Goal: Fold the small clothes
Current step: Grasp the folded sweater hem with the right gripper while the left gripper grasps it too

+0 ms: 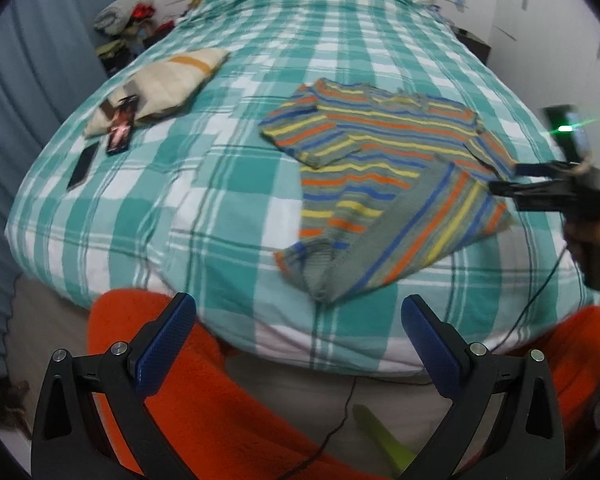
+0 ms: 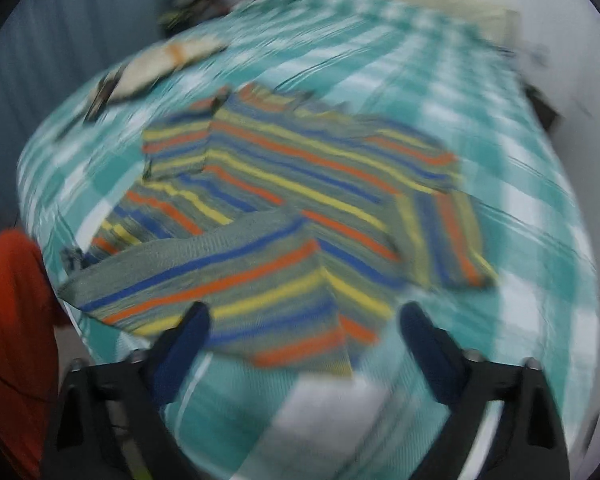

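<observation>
Folding is proceeding on the grey knitted sweater with orange, yellow and blue stripes [image 1: 364,168], lying flat on the teal-and-white checked bedcover [image 1: 204,184] with its near hem corner turned over. Right gripper [image 2: 304,316] is hovering spread above that flap; left gripper [image 1: 300,312] is waiting spread, empty. Judgement: pinch the flap edge squarely, keeping layers aligned.
</observation>
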Demonstrator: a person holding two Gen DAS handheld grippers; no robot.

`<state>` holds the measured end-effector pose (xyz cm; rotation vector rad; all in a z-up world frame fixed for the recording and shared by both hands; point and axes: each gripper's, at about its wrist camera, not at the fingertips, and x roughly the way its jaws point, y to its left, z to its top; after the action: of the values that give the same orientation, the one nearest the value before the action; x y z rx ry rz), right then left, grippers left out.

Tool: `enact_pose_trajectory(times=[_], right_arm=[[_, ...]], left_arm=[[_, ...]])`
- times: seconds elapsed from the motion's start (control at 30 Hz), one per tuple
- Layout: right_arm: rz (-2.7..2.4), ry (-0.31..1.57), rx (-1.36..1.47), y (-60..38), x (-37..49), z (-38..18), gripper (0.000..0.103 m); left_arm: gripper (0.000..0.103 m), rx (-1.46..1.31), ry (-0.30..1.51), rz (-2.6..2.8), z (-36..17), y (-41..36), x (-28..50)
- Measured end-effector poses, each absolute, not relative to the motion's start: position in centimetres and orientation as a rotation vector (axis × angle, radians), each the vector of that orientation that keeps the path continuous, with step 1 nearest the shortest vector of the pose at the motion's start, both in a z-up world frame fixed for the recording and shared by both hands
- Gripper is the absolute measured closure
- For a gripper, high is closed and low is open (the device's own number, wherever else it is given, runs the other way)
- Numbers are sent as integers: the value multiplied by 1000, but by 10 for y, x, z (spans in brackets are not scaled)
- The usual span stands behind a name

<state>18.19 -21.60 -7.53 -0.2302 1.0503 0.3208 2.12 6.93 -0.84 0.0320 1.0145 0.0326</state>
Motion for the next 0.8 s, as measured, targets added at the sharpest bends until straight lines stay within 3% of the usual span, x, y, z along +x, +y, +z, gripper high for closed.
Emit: enact_pose_trajectory(times=[0.13, 0.17, 0.23, 0.27, 0.4, 0.53, 0.67, 0.73, 0.8], right_arm=[[389, 1142, -271, -193, 240, -114, 27], [382, 1157, -264, -193, 249, -122, 34], [414, 1205, -211, -194, 262, -136, 72], [438, 1224, -185, -195, 265, -140, 98], [588, 1132, -173, -208, 228, -106, 98], [775, 1063, -253, -247, 130, -57, 98], [711, 1165, -393, -295, 59, -76, 96], [596, 1232, -436, -318, 45, -102, 84], [465, 1289, -421, -340, 42, -123, 59]], left_arm=[[1, -30, 1020, 86, -9, 94, 18], [1, -51, 1029, 93, -12, 100, 17], [1, -69, 1043, 101, -17, 108, 16], [1, -77, 1053, 108, -21, 112, 16], [1, -89, 1058, 138, -28, 128, 12], [1, -88, 1063, 151, -38, 141, 17], [1, -92, 1064, 126, -58, 146, 34], [1, -121, 1091, 80, -72, 148, 49], [1, -160, 1107, 38, -81, 149, 60]])
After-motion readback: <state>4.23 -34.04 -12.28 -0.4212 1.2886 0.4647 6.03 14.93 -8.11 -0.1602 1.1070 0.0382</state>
